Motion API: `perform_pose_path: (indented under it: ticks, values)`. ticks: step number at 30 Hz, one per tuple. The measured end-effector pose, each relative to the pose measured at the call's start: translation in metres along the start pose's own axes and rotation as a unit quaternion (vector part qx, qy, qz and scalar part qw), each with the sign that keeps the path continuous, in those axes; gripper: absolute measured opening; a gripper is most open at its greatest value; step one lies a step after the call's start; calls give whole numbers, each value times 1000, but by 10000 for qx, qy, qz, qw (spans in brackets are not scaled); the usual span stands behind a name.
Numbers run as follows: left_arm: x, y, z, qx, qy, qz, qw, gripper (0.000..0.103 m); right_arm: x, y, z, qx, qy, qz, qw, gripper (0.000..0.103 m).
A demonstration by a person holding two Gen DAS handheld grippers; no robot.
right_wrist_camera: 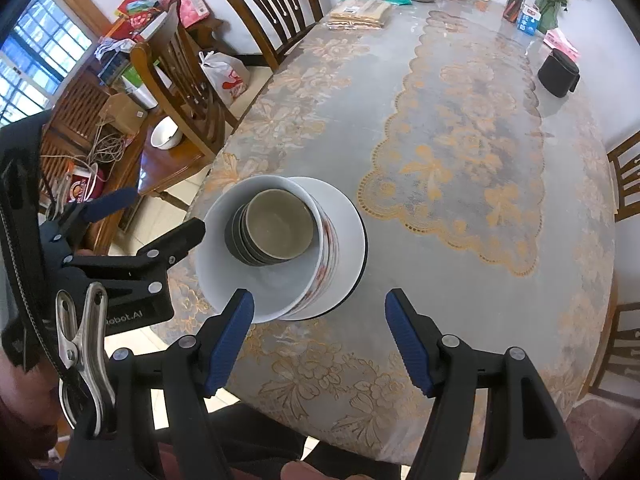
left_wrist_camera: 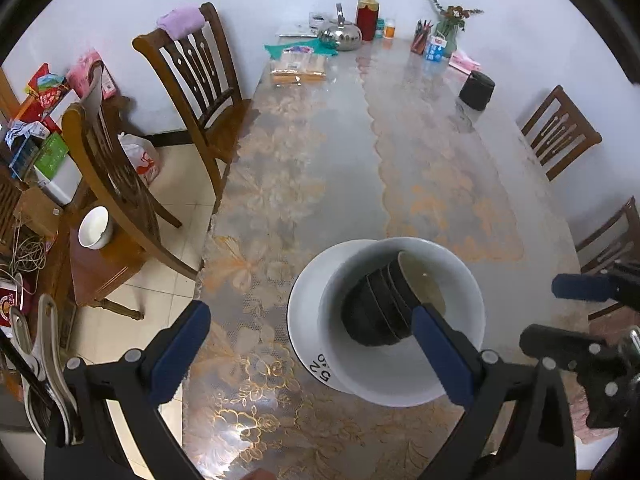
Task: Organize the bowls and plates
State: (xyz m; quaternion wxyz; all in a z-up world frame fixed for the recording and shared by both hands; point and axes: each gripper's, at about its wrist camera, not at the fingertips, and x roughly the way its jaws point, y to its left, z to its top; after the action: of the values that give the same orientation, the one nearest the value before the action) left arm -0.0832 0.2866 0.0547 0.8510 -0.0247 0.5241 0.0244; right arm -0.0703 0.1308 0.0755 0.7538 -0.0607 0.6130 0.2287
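Note:
A white plate (left_wrist_camera: 304, 304) lies near the table's front edge, also in the right wrist view (right_wrist_camera: 348, 220). A large white bowl (left_wrist_camera: 400, 376) with a red pattern outside (right_wrist_camera: 224, 280) stands on it. A tilted stack of small dark bowls (left_wrist_camera: 384, 308) rests inside it, also seen in the right wrist view (right_wrist_camera: 272, 232). My left gripper (left_wrist_camera: 312, 356) is open, its right finger over the big bowl's rim. My right gripper (right_wrist_camera: 320, 340) is open and empty, just in front of the bowl.
A flowered tablecloth covers the table (left_wrist_camera: 320, 160). At the far end stand a kettle (left_wrist_camera: 342, 34), a red bottle (left_wrist_camera: 368, 12), a vase (left_wrist_camera: 450, 32) and a black pouch (left_wrist_camera: 476, 90). Wooden chairs (left_wrist_camera: 192, 76) stand at both sides. A white bowl (left_wrist_camera: 94, 227) sits on a chair seat at left.

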Motion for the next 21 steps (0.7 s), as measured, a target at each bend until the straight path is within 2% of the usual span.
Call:
perform_pose_path:
  ticks: [13,21]
  values:
    - [-20,-20,-1,-225,-121,-217,9994,103,-9,-14,-14,-92,-50,279,9996,70]
    - [-33,-43,-6,-243,-160,205,9994,103,-17,-31,-26,-229,-66,322,9992,70]
